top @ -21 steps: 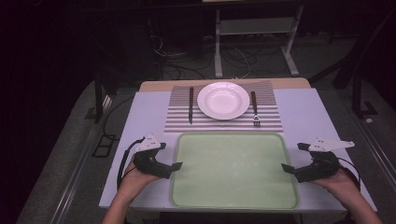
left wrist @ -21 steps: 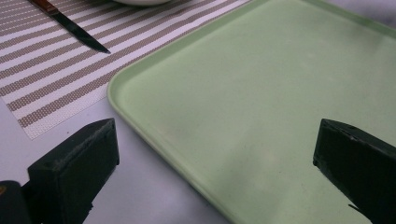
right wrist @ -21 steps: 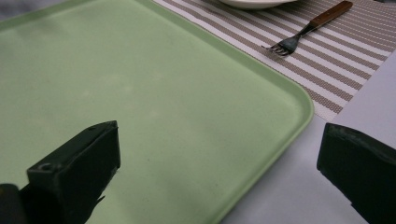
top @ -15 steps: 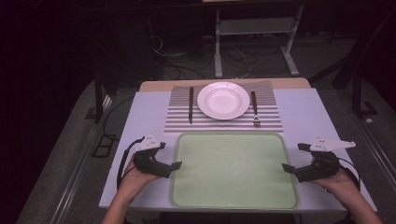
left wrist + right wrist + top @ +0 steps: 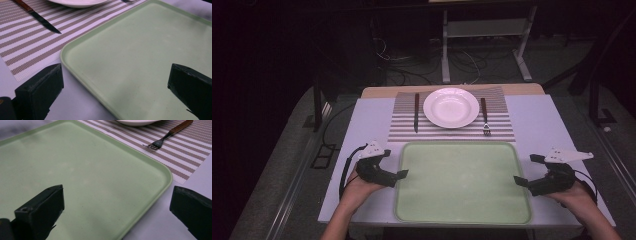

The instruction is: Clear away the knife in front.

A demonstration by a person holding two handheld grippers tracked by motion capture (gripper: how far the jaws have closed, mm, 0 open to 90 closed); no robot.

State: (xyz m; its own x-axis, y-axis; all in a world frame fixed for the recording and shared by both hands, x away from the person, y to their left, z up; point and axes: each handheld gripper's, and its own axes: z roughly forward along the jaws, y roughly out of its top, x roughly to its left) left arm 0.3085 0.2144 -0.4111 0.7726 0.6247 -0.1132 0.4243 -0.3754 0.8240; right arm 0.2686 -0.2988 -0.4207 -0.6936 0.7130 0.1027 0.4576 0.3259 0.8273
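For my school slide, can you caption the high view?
Two open hand-held grippers flank a green tray below a plate.

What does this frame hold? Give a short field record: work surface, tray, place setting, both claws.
surface: pale table
tray: green tray, empty, nearest the person
placemat: striped placemat beyond the tray
plate: white plate on the placemat, empty
knife: knife left of the plate
fork: fork right of the plate
left claw: left claw open, at the tray's left edge
right claw: right claw open, at the tray's right edge
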